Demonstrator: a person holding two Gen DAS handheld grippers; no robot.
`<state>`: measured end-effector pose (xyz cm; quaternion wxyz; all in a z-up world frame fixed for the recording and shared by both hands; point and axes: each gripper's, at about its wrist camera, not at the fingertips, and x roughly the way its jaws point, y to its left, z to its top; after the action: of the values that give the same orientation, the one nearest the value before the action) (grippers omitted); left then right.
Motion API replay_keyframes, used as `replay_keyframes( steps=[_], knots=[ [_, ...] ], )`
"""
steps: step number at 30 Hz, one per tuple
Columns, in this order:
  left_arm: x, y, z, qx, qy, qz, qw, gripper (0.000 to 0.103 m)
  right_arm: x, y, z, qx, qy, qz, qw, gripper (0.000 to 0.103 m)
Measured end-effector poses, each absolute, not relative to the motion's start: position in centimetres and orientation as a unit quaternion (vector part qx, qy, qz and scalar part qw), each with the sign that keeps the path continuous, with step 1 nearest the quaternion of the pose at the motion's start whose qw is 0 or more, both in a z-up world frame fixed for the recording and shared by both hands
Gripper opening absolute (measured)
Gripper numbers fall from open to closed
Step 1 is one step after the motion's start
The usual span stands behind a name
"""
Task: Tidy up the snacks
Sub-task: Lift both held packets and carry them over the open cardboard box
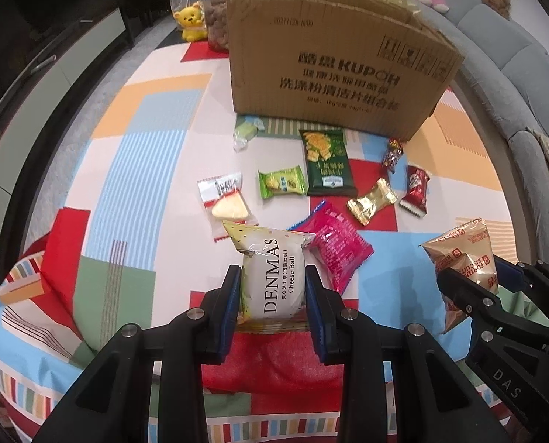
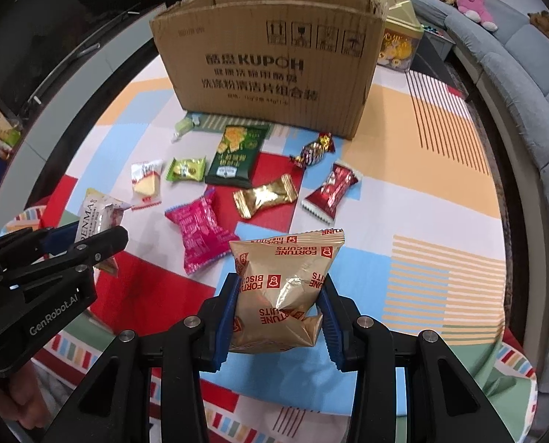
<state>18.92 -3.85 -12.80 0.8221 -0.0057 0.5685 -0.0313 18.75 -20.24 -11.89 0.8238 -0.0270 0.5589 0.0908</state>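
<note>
Left gripper point(image 1: 273, 288) pinching white DENMAS cheese ball packet point(image 1: 274, 280), held above patchwork tablecloth point(image 1: 141, 155). Right gripper point(image 2: 280, 302) clamped on gold Fortune Biscuits bag point(image 2: 285, 288), also lifted. Loose snacks on cloth between grippers and cardboard box point(image 1: 330, 74): pink packet point(image 1: 337, 243), gold candy point(image 1: 372, 201), dark green cracker bag point(image 1: 326, 162), red wrapper point(image 1: 416, 190).

Left tongs point(image 1: 273, 288) clamping Cheese Ball packet point(image 1: 272, 277)
</note>
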Motion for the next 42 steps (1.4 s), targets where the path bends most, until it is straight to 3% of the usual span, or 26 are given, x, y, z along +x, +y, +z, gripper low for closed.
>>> replay_keyframes(
  steps=[42],
  knots=[
    [30.8, -5.4, 1.2, 0.021, 0.453, -0.076, 0.888, 0.033, 29.5, -20.5, 1.6, -0.004, 0.426, 0.069, 0.902, 0.042]
  ],
)
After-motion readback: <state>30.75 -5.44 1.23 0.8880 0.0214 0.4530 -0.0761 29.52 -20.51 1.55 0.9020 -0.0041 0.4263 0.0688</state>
